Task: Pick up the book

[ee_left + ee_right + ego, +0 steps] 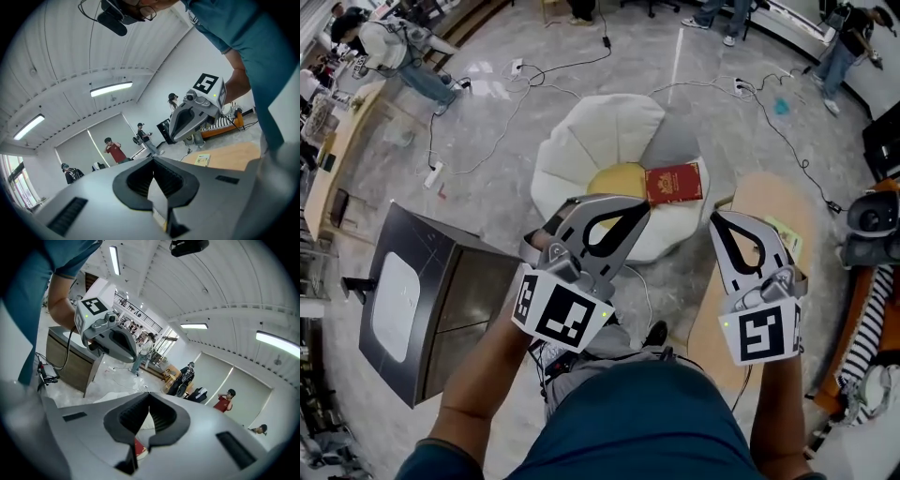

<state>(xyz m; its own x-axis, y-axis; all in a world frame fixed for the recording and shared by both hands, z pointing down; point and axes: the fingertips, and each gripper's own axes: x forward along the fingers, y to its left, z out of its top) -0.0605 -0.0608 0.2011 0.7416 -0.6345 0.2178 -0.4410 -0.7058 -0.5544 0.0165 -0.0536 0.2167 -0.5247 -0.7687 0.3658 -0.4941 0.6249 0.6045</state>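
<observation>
A red book [675, 183] lies flat on a white, petal-shaped floor cushion [591, 141], beside its yellow centre. In the head view both grippers are held out in front of me, short of the book and touching nothing. My left gripper [636, 208] is shut and empty, its tip just left of and below the book. My right gripper [718, 221] is also shut and empty, below and to the right of the book. The left gripper view shows shut jaws [152, 161] against the room. Under the shut right gripper [149, 394], a sliver of the red book [139, 447] shows.
A dark cabinet [431, 300] stands on the floor at the left. A light wooden table [769, 202] with a green booklet [783, 236] is at the right. Cables and power strips [433, 173] trail across the grey floor behind the cushion. Several people stand far off.
</observation>
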